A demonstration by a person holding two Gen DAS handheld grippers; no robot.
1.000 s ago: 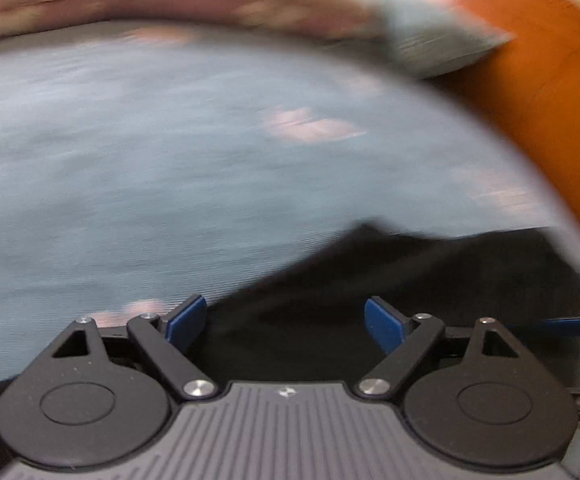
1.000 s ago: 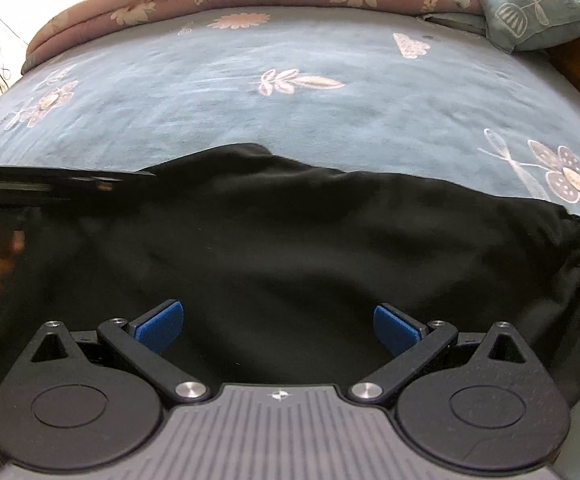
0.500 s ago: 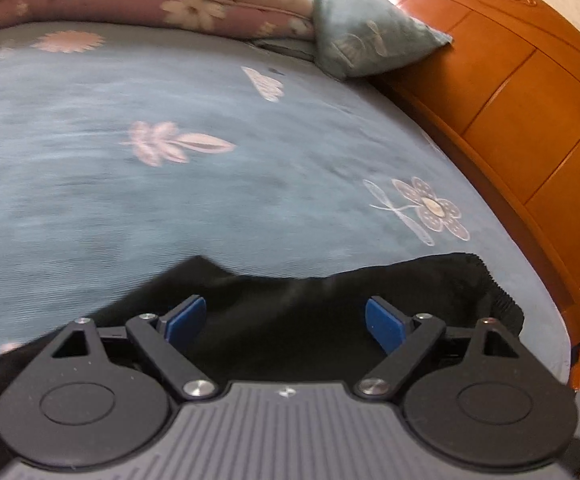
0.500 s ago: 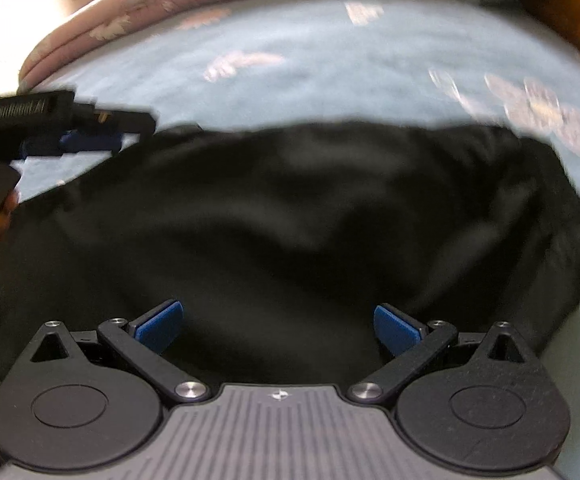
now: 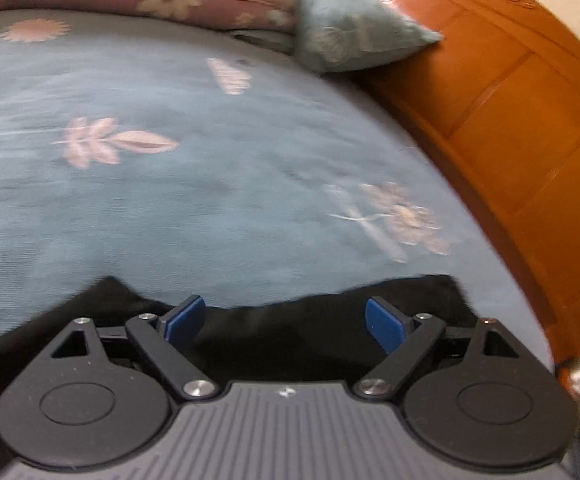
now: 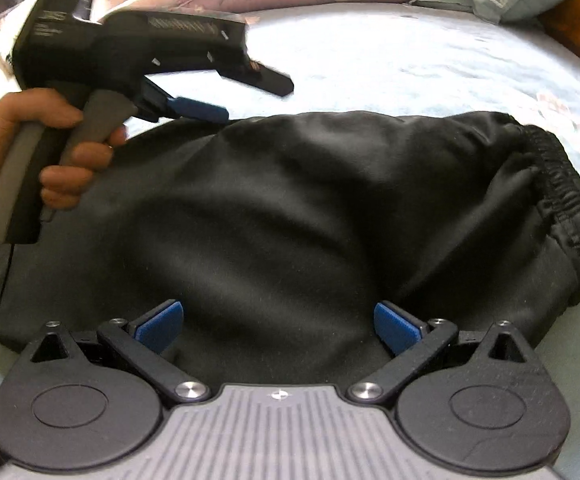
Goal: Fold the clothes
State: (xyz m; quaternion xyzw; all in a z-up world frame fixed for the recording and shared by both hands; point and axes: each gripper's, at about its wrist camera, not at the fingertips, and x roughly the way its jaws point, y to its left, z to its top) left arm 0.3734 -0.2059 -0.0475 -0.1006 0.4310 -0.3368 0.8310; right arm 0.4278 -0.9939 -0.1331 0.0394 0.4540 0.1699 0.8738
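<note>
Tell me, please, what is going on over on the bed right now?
A person is folding a black garment spread on a blue floral bedspread, using a handheld claw in each hand. Both claws are open and hold nothing. The left claw hovers at the garment's far edge; the right claw hangs over its middle. The elastic waistband lies toward the wooden headboard.

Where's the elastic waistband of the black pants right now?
In the right wrist view the elastic waistband sits at the right end of the black pants, on the blue bedspread.
</note>
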